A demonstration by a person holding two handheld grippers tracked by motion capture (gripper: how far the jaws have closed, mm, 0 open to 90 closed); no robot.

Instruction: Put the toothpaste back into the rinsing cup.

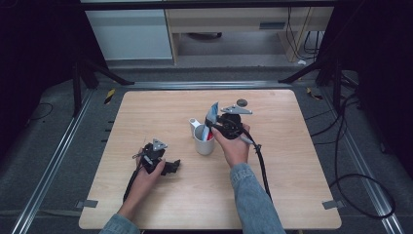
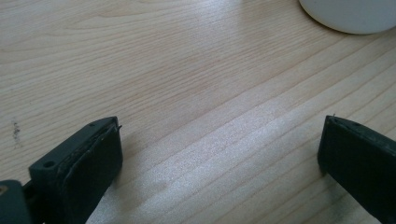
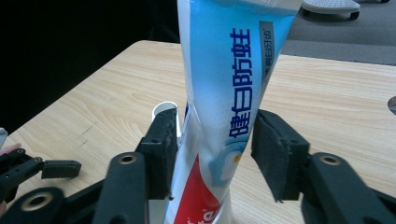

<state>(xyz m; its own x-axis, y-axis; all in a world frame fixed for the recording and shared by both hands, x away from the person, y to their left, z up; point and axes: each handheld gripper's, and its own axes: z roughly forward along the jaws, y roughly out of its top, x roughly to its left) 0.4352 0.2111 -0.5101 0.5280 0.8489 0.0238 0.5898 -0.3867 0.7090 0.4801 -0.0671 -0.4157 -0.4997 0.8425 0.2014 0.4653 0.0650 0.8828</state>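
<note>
Blue and white with a red foot, the toothpaste tube (image 3: 229,93) stands upright in the white cup (image 1: 204,141) near the middle of the wooden table (image 1: 292,195), its flat crimped end up and its red end down inside the cup. A second white thing rises behind it at the cup's far rim; it may be a toothbrush handle, though the high view is too small to be sure. The right gripper (image 3: 215,154) sits level around the tube's lower half, and in the right gripper view there is a clear gap between the tube and the pad on the right, while the pad on the left is at most brushing it. So the jaws are loosened around the tube rather than pinching it, and the tube seems to rest by its own weight in the cup.

By my reading the step in hand is the release: the tube has been set into the cup and the grip is being let go. The next move calls for spreading the jaws a little wider, then drawing the gripper straight back toward the person without nudging the tube, since a sideways knock could tip the cup.

The left gripper (image 1: 157,161) lies low on the table, well apart from the cup, jaws wide with only bare wood between them.
</note>
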